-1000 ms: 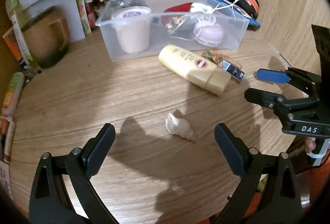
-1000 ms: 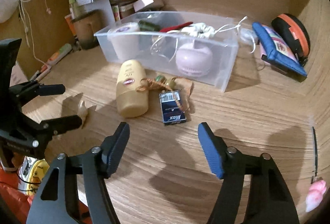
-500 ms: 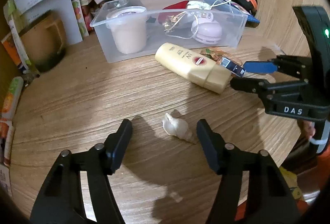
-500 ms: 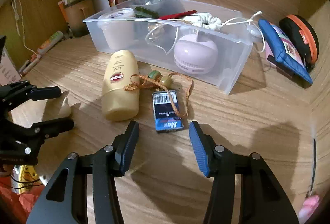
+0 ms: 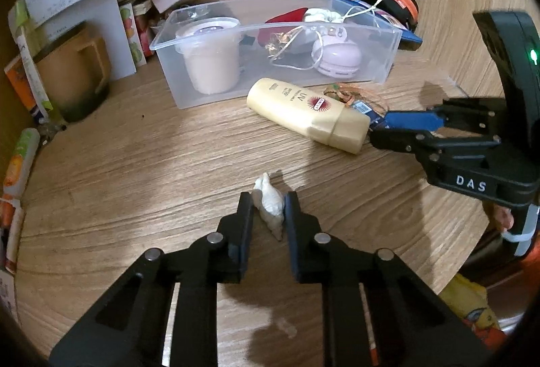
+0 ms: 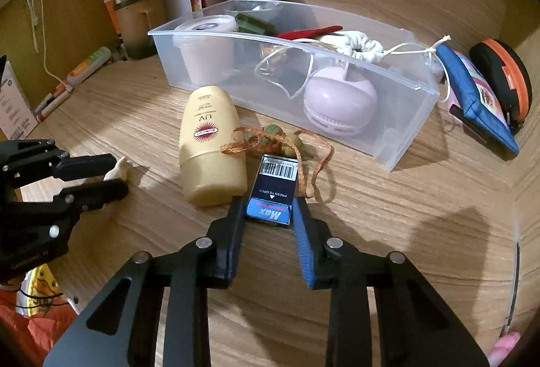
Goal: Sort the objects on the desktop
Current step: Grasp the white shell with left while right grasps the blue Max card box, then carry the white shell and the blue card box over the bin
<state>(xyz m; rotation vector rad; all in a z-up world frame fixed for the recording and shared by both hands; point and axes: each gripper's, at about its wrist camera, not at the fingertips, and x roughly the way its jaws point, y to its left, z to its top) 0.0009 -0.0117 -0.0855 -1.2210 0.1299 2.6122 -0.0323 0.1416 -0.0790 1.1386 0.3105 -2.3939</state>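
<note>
My left gripper [image 5: 269, 202] is shut on a small white seashell [image 5: 270, 206] that lies on the wooden desk. My right gripper [image 6: 269, 207] is shut on a blue "Max" staple box [image 6: 275, 191], which lies next to a yellow sunscreen bottle [image 6: 209, 144]. An orange beaded cord [image 6: 270, 142] lies across the box's far end. A clear plastic bin [image 6: 398, 144] behind holds a cup, a pink round device and a white scrunchie. The bottle [image 5: 307, 113] and bin [image 5: 388, 70] also show in the left wrist view, with the right gripper [image 5: 379, 127] at the right.
A brown mug [image 5: 72, 76] and a paper stand [image 5: 67, 2] stand at the back left. A blue pouch [image 6: 479, 103] and an orange-rimmed black case [image 6: 503, 73] lie at the right by the wooden side wall. Pens [image 6: 87, 63] lie at the left edge.
Both grippers moved forward and down and closed: the left around the seashell, the right around the staple box. Both were wide open a second ago.
</note>
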